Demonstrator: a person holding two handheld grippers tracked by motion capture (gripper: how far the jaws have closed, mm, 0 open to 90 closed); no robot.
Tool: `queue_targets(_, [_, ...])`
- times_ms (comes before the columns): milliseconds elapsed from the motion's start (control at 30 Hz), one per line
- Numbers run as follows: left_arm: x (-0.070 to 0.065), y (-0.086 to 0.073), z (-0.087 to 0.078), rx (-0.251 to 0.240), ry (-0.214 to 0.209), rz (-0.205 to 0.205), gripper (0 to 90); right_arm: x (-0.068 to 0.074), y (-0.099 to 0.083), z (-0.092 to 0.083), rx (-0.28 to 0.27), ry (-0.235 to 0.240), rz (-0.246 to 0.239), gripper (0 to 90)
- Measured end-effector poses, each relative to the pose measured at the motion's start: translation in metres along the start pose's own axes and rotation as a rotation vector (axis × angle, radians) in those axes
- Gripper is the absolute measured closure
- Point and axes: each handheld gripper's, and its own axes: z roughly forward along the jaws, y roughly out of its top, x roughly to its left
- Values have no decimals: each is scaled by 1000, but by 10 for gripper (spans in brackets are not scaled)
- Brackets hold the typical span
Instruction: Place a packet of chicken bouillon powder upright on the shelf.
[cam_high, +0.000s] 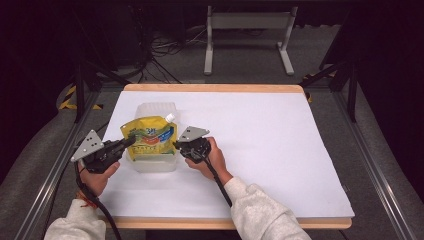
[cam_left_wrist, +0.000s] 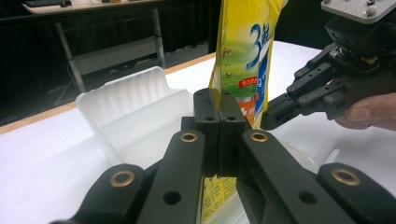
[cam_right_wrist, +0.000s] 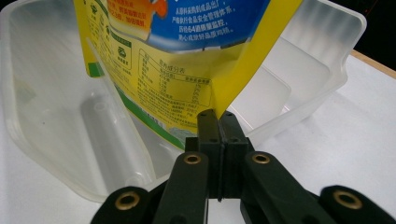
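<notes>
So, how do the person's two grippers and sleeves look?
Both the left gripper and the right gripper are black, with brass-coloured pivot rivets, a grey three-cornered plate on top and a trailing black cable. The sleeves are light grey.

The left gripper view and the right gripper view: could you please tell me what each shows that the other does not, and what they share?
Left gripper view alone: the right gripper from outside, clamping the far edge of the yellow pouch, with part of the hand that holds it, and a metal frame on the floor beyond the table. Right gripper view alone: the pouch's printed back panel and the inside of the translucent plastic container, looked down into. Both: black jaws shut on a pouch edge, the container and the white table top.
</notes>
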Motion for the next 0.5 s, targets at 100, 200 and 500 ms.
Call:
queue_targets(100, [0,-1,0,-1,-1,-1,896,0,0,0,3,-1,-3,900])
queue_targets(200, [-1,-1,0,0,3,-1,896,-1,0,0,1,3,4,900])
queue_targets(500, [-4,1,2,14,32,8,881,0,2,-2,7,-10,2,883])
